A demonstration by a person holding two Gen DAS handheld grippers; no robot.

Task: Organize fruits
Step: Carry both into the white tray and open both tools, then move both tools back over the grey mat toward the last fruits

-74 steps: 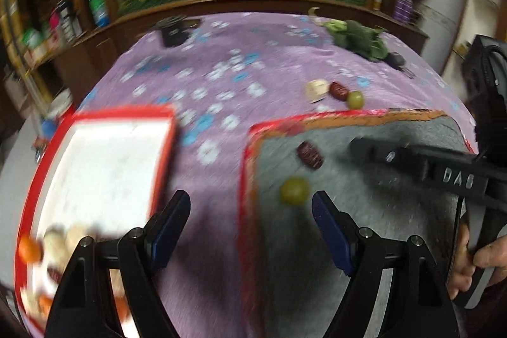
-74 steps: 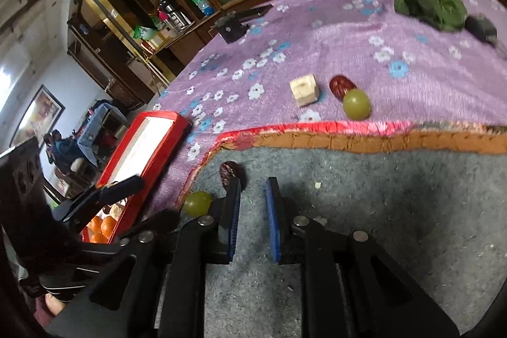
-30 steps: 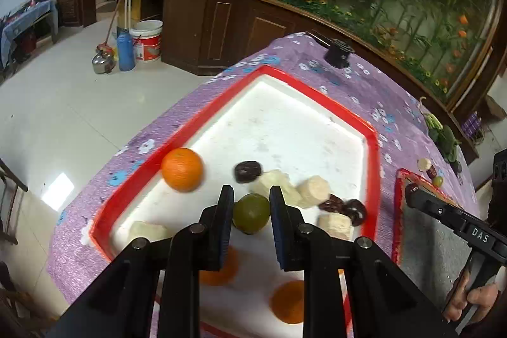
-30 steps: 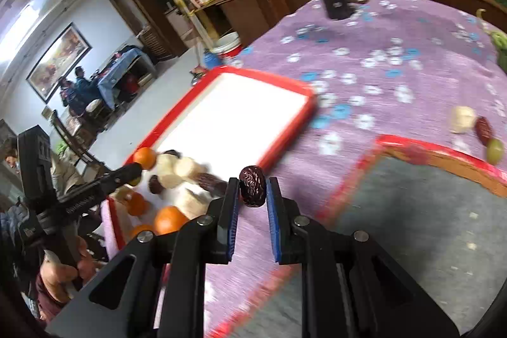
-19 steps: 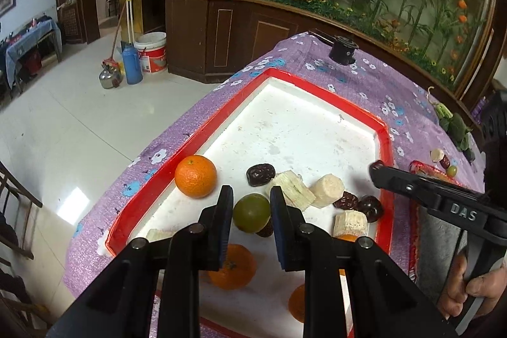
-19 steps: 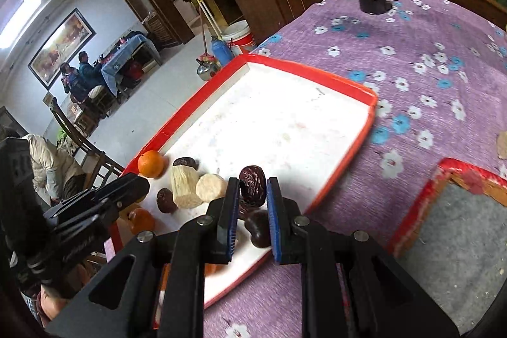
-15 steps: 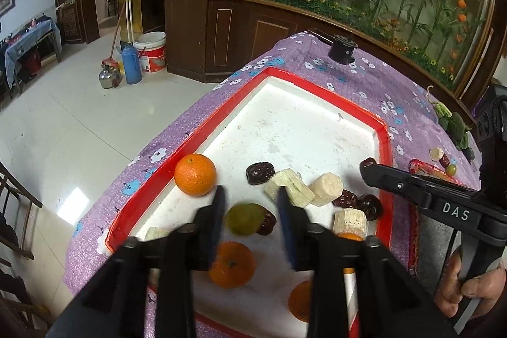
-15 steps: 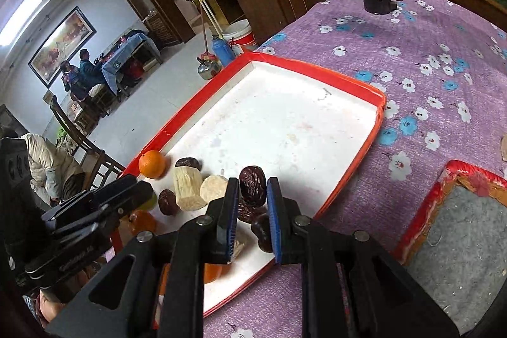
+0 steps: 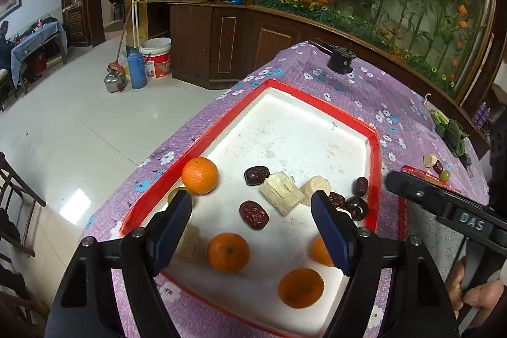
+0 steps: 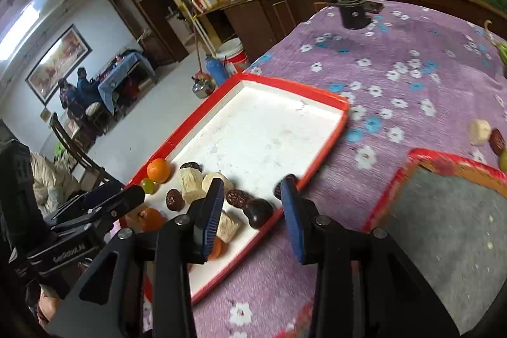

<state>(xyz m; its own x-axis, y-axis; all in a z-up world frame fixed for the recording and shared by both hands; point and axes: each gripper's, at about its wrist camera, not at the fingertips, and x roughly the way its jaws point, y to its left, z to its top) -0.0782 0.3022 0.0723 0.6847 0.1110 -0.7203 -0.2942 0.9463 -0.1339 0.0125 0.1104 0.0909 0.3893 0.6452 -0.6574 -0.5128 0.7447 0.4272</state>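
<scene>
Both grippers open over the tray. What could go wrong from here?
1. The date sits right at the red tray rim; it may roll out onto the cloth.
2. The left gripper and right gripper hover close over the same crowded corner; withdrawing could knock the green grape or clip each other.

Ahead of your left claw [image 9: 252,224], the glossy plastic tray [image 9: 375,167] sits on soft flowered cloth [image 9: 364,91]; beside it lies rough grey felt [image 10: 443,211].
</scene>
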